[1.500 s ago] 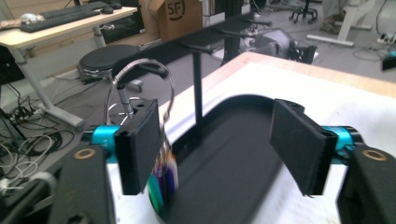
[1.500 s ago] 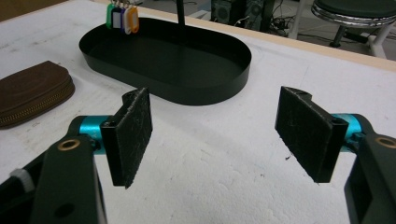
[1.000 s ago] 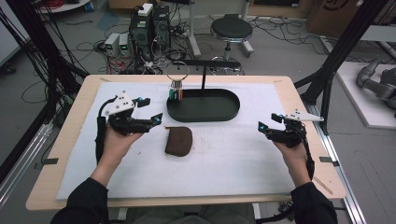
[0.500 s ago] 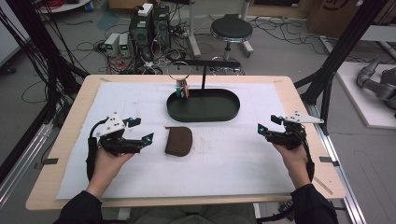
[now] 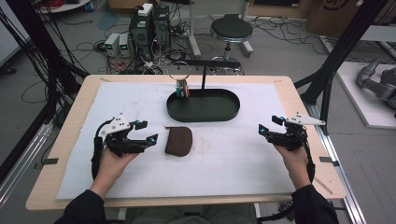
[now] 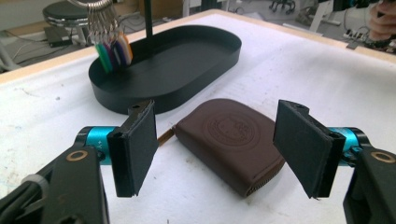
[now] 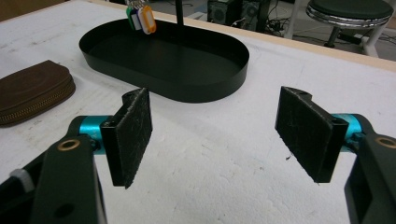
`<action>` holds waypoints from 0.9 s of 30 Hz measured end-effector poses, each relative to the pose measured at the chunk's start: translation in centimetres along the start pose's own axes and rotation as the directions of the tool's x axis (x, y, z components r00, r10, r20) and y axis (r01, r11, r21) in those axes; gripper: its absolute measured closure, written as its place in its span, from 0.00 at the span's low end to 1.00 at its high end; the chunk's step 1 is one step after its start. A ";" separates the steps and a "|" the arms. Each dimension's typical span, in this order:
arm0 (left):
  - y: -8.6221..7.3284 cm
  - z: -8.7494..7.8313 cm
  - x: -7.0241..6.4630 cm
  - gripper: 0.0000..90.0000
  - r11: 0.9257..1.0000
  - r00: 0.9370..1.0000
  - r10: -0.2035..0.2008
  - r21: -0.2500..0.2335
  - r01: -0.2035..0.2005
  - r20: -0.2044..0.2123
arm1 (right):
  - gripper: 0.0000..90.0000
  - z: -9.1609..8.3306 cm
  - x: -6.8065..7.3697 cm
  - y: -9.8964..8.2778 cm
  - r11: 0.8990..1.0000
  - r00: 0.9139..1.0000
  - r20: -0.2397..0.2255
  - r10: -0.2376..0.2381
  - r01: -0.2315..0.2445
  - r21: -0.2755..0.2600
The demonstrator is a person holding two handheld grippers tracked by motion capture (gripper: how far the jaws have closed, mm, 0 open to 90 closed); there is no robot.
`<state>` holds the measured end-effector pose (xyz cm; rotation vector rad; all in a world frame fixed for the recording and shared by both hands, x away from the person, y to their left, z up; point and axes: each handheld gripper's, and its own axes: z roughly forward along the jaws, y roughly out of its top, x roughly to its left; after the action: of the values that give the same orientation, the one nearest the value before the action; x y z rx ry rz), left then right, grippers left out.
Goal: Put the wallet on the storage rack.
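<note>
A brown zipped leather pouch (image 5: 179, 141) lies flat on the white mat, in front of a black oval tray (image 5: 205, 116). My left gripper (image 5: 147, 131) sits low just left of the pouch, pointing at it. Its jaws are wide apart and have just been closing a little, with nothing between the pads. In the left gripper view the pouch (image 6: 229, 135) lies just beyond the left gripper (image 6: 219, 140). My right gripper (image 5: 270, 125) rests open at the right of the mat, its pads (image 7: 133, 130) bare, aimed at the tray (image 7: 205, 91).
A key ring with coloured tags (image 5: 182, 88) hangs from a black stand (image 5: 203, 77) over the tray's left end. The same tags (image 6: 112, 49) hang just above the tray's floor. Bare white mat (image 5: 233, 158) lies between pouch and right gripper.
My left gripper has come down toward the mat and nearer the table's front edge, ending beside the pouch. The right gripper, pouch and tray have stayed put.
</note>
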<state>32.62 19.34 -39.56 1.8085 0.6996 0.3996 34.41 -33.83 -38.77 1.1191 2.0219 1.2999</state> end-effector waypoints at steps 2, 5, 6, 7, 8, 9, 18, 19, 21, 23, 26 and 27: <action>-0.1 0.1 -0.1 0.37 1.000 1.000 -0.009 0.008 0.009 0.008 | 0.31 0.1 0.0 0.0 1.000 1.000 0.000 -0.002 0.002 -0.001; -0.4 0.3 -0.3 0.41 0.999 0.999 -0.036 0.034 0.035 0.029 | 0.31 0.2 0.1 0.0 1.000 1.000 0.001 -0.006 0.006 -0.001; -0.5 0.3 -0.3 0.43 0.998 0.999 -0.043 0.047 0.042 0.024 | 0.31 0.2 0.1 0.0 1.000 1.000 -0.001 -0.012 0.012 -0.002; -0.6 0.3 -0.4 0.44 0.997 0.998 -0.061 0.049 0.060 0.025 | 0.31 0.2 0.2 0.0 1.000 1.000 0.000 -0.013 0.013 -0.001; -0.7 0.4 -0.4 0.44 0.996 0.997 -0.075 0.055 0.073 0.030 | 0.31 0.2 0.2 0.0 1.000 1.000 -0.001 -0.013 0.013 0.000; -0.9 0.5 -0.5 0.45 0.994 0.996 -0.089 0.059 0.088 0.028 | 0.31 0.2 0.2 0.1 1.000 1.000 -0.002 -0.014 0.014 -0.001; -1.9 2.1 -1.0 0.53 0.971 0.983 -0.183 0.159 0.181 -0.001 | 0.31 0.4 0.1 0.1 1.000 1.000 0.001 -0.015 0.015 -0.002; -2.0 2.3 -1.0 0.53 0.968 0.981 -0.192 0.167 0.189 0.000 | 0.31 0.4 0.1 0.1 1.000 1.000 0.002 -0.016 0.016 -0.002; -2.0 2.7 -1.0 0.53 0.966 0.981 -0.196 0.172 0.194 -0.006 | 0.31 0.5 0.2 0.1 1.000 1.000 0.000 -0.017 0.017 -0.001; -1.7 3.1 -0.9 0.53 0.969 0.982 -0.188 0.160 0.188 -0.012 | 0.31 0.5 0.3 0.1 1.000 1.000 0.001 -0.016 0.016 0.001; -1.0 4.0 -0.3 0.53 0.973 0.984 -0.175 0.151 0.176 -0.019 | 0.31 0.5 0.3 0.1 1.000 1.000 0.000 -0.019 0.019 0.001; -0.9 4.3 -0.1 0.53 0.973 0.984 -0.176 0.147 0.177 -0.022 | 0.31 0.5 0.3 0.1 1.000 1.000 -0.001 -0.018 0.018 0.001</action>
<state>34.77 16.28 -41.83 1.8665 0.9092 0.2421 34.66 -33.27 -38.87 1.0985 2.0288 1.2905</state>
